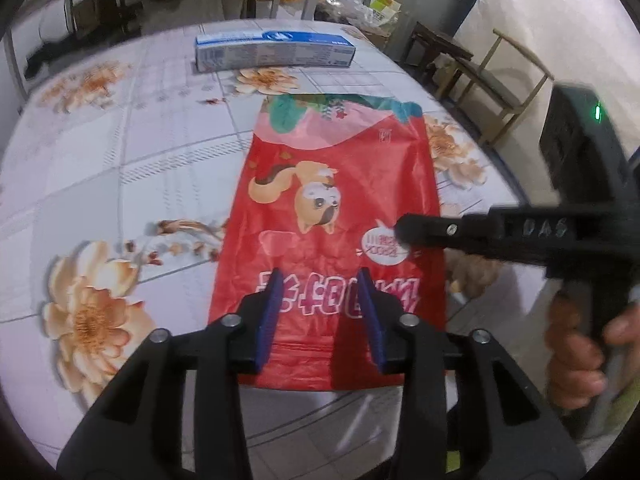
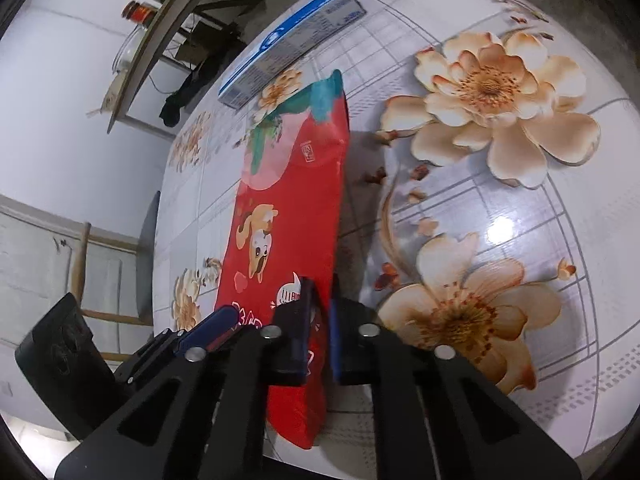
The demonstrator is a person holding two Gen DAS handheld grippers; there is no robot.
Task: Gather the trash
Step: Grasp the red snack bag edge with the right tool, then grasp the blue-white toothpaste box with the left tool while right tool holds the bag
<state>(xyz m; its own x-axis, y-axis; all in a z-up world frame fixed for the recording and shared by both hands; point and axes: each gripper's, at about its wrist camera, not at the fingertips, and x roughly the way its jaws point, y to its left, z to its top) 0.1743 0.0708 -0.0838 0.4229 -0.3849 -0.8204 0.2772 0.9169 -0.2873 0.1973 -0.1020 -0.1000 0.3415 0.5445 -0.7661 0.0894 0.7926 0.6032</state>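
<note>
A red snack bag (image 1: 332,216) with a cartoon dog lies flat on the flower-patterned table (image 1: 120,152). My left gripper (image 1: 320,280) is open, its blue pads above the bag's near end. My right gripper (image 2: 322,292) is shut on the bag's (image 2: 288,200) right edge near the near end, lifting that edge; it comes in from the right in the left wrist view (image 1: 404,230). A blue and white toothpaste box (image 1: 276,50) lies at the far side of the table, beyond the bag; it also shows in the right wrist view (image 2: 292,44).
Wooden chairs (image 1: 504,80) stand right of the table. A shelf with jars (image 2: 152,32) and a wall are to the left. The table's near edge (image 1: 320,420) runs under my left gripper.
</note>
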